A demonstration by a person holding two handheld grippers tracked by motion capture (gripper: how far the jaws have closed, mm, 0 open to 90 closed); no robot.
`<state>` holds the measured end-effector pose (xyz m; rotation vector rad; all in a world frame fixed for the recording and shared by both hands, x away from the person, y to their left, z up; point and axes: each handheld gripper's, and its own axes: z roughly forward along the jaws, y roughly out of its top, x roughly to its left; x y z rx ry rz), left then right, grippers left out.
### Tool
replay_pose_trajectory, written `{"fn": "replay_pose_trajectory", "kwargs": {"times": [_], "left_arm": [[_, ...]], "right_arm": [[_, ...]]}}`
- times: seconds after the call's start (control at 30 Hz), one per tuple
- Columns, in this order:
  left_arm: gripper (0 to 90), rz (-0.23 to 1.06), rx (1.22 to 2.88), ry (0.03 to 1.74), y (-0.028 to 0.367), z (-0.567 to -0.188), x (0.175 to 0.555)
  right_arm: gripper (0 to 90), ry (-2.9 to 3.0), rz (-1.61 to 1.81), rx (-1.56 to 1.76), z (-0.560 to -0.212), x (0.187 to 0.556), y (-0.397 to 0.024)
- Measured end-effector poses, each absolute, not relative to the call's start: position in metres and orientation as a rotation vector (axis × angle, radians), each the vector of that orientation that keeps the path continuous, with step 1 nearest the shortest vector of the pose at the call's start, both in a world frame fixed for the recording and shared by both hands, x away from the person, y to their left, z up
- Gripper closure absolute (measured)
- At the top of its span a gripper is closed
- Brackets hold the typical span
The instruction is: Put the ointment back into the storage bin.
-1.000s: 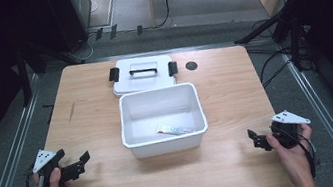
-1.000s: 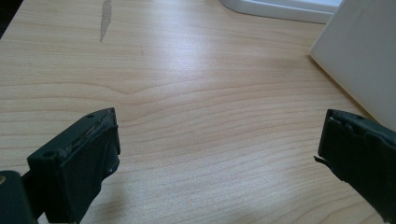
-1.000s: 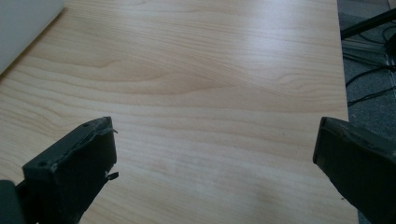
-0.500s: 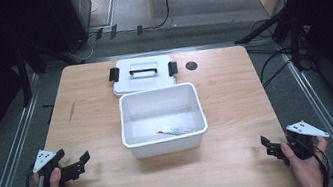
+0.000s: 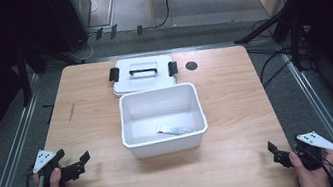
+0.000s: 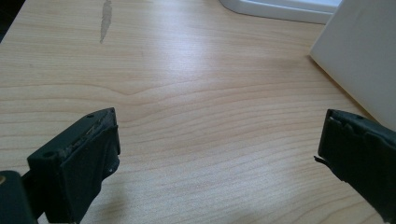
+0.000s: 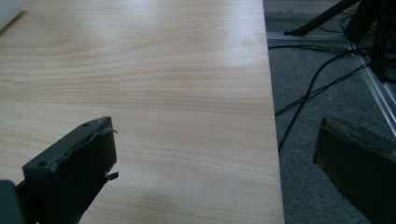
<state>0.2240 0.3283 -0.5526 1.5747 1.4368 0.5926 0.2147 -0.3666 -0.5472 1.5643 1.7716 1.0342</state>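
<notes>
- I have the left gripper (image 5: 72, 168) low at the near-left corner of the counter (image 5: 235, 92), its fingers (image 6: 77, 158) spread wide with only bare wood between them.
- From the left gripper view, the white wall of the bin (image 6: 362, 56) stands just off my right-hand finger, near but not touching; everything else ahead is free wood up to a grey smear (image 6: 106, 18) on the surface.
- The right gripper (image 5: 279, 153) sits at the near-right corner, fingers (image 7: 74, 170) likewise parted and holding nothing.
- In the right gripper view one finger hangs over the wood and the other is past the counter's right edge, above grey floor (image 7: 322, 93) and loose cables (image 7: 303, 100).
- The open white bin (image 5: 162, 119) rests mid-counter, well apart from both grippers, with a small tube (image 5: 174, 130) lying flat on its bottom toward the near wall.
- The lid (image 5: 143, 73), with a handle and black clips, lies flat behind the bin, touching or almost touching its far rim.
- A dark round hole (image 5: 191, 65) sits just right of the lid.
- Wide strips of bare wood run along both sides of the bin and along the near edge.
</notes>
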Motion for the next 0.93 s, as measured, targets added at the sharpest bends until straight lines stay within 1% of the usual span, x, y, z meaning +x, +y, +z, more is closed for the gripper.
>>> {"fn": "replay_pose_trajectory", "kwargs": {"times": [0.23,0.47,0.93], "left_arm": [[0.0,0.592,1.576,1.440,0.3278,-0.5525,0.2242],[0.0,0.596,1.584,1.437,0.3275,-0.5524,0.2242],[0.0,0.597,1.584,1.438,0.3270,-0.5526,0.2246]], "right_arm": [[0.0,1.720,1.031,1.572,-0.5471,0.2100,-0.3664],[0.0,1.757,1.004,1.555,-0.5475,0.2113,-0.3607],[0.3,1.764,1.021,1.575,-0.5478,0.2131,-0.3619]]}}
